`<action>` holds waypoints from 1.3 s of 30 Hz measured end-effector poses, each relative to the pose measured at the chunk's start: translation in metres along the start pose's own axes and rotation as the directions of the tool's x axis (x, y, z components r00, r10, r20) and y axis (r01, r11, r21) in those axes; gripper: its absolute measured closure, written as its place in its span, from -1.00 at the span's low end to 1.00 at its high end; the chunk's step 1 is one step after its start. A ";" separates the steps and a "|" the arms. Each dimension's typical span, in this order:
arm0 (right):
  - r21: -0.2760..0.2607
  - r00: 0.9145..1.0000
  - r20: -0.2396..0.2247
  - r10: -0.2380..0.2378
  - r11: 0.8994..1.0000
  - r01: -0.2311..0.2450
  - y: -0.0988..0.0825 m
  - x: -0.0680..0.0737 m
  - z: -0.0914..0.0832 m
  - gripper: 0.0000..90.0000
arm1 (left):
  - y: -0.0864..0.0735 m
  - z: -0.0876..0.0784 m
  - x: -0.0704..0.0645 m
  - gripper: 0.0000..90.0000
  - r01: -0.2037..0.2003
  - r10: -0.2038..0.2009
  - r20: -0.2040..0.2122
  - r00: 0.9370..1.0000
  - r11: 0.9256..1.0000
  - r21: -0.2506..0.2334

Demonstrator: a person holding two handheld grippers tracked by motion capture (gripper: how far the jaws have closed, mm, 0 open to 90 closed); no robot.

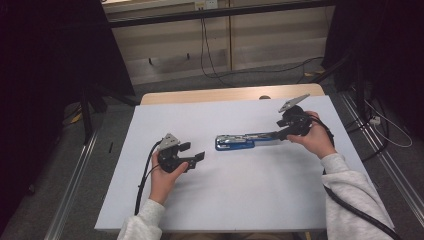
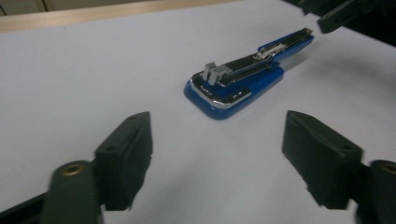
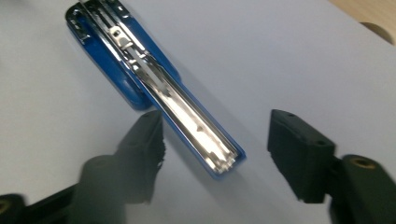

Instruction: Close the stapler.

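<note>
High view shows our right hand-held gripper [image 1: 280, 134] straddling the opened blue stapler's [image 1: 240, 141] far-right end, jaws apart, ungripped; left hand-held gripper [image 1: 194, 152] waits open, empty.

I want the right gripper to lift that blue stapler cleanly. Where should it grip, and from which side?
Grip the blue stapler across its narrow end, coming along its length from the person's right. It lies flat and opened out, long and slim, and that tip already sits between the right gripper's open jaws, probably untouched.
</note>
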State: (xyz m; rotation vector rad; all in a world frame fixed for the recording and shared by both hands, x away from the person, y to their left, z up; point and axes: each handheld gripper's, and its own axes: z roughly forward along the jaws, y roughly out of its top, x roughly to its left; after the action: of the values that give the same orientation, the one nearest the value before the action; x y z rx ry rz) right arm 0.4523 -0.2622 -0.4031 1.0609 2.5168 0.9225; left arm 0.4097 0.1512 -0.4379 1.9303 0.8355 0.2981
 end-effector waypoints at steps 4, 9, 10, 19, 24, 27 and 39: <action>-0.003 0.997 0.071 0.009 1.000 -0.009 -0.012 0.000 -0.010 0.48 | 0.003 0.015 0.001 0.52 0.014 -0.013 -0.044 0.999 0.999 0.032; 0.004 0.988 0.126 0.085 0.996 -0.086 -0.036 -0.004 -0.009 1.00 | 0.005 0.031 0.006 0.99 0.063 -0.060 -0.066 0.996 0.997 0.051; 0.007 0.986 0.134 0.097 0.995 -0.099 -0.039 -0.006 -0.007 1.00 | 0.006 0.034 0.007 1.00 0.059 -0.054 -0.065 0.996 0.996 0.071; 0.025 0.988 0.097 0.124 0.992 -0.127 -0.044 -0.001 0.012 1.00 | 0.014 0.062 0.005 1.00 0.065 -0.062 -0.026 0.998 0.990 0.128; 0.049 0.991 0.087 0.100 0.993 -0.105 -0.040 0.005 0.022 1.00 | 0.014 0.073 0.004 1.00 0.075 -0.074 -0.011 0.997 0.986 0.152; 0.053 0.992 0.084 0.089 0.994 -0.094 -0.038 0.007 0.025 1.00 | 0.013 0.077 0.005 1.00 0.079 -0.078 -0.013 0.997 0.983 0.167; 0.031 0.994 0.076 0.082 0.996 -0.084 -0.035 0.008 0.022 1.00 | 0.016 0.084 0.007 1.00 0.095 -0.096 0.001 0.995 0.981 0.167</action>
State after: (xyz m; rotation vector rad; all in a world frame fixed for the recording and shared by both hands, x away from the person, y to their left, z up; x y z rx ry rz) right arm 0.4374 -0.2647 -0.4422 1.1962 2.4527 0.8481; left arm 0.4658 0.0938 -0.4668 2.0363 0.9705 0.1662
